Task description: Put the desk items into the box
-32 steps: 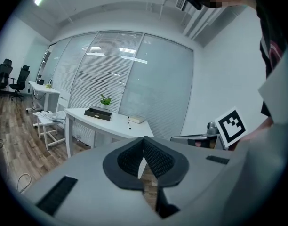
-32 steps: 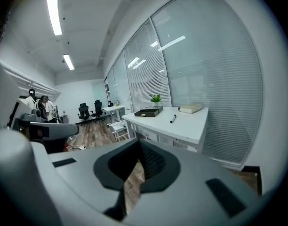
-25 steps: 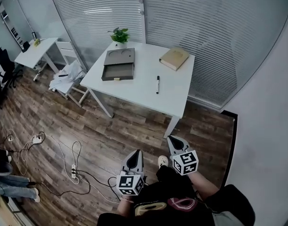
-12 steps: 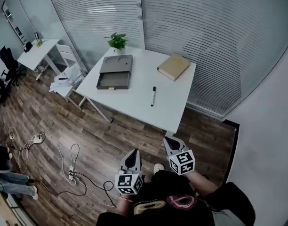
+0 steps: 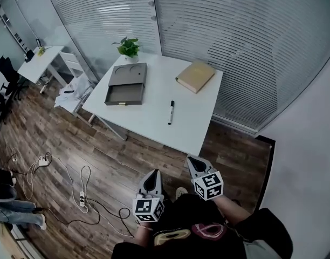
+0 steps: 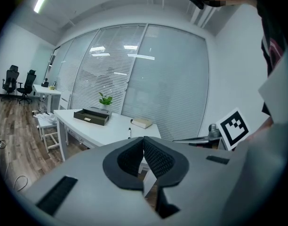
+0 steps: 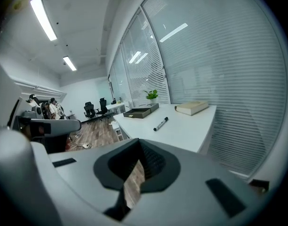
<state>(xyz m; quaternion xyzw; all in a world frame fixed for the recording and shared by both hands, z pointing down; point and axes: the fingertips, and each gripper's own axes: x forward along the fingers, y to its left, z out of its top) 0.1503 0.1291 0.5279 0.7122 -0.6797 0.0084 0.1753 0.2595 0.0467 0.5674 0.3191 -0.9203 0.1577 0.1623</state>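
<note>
- Box (image 5: pixel 122 94): a shallow grey tray, open on top, on the left part of the white table (image 5: pixel 149 124), in the upper middle of the head view. A flat grey piece touches its far side, probably its lid, though at this range I cannot be sure.
- Marker (image 5: pixel 171 112): it lies on the table right of the box and well apart from it, toward the table's near edge. Its long axis runs almost up and down the frame, so it is roughly end-on to the person.
- Book (image 5: pixel 195 76): tan, closed and flat near the table's upper right corner, up-frame of the marker.
- A potted plant (image 5: pixel 128 47) stands just beyond the box at the far left corner.
- Left gripper (image 5: pixel 153 179): low in the middle of the frame, over the wooden floor (image 5: pixel 100 144) and well apart from the table. Its 2 fingers (image 6: pixel 156 158) are clenched pad to pad with nothing between them.
- Right gripper (image 5: pixel 194 164): just right of the left one and a little higher in the frame. Its fingers (image 7: pixel 151 160) are likewise closed on nothing.
- The relation that counts: every item lies up-frame of both grippers, which point toward the table. The right gripper lines up nearer the marker and book, the left nearer the box.
- Judgement: no item is in the box yet. The approach comes first, and the fingers must part before any pick. On the marker they should close across its thin width, not along its length.
</note>
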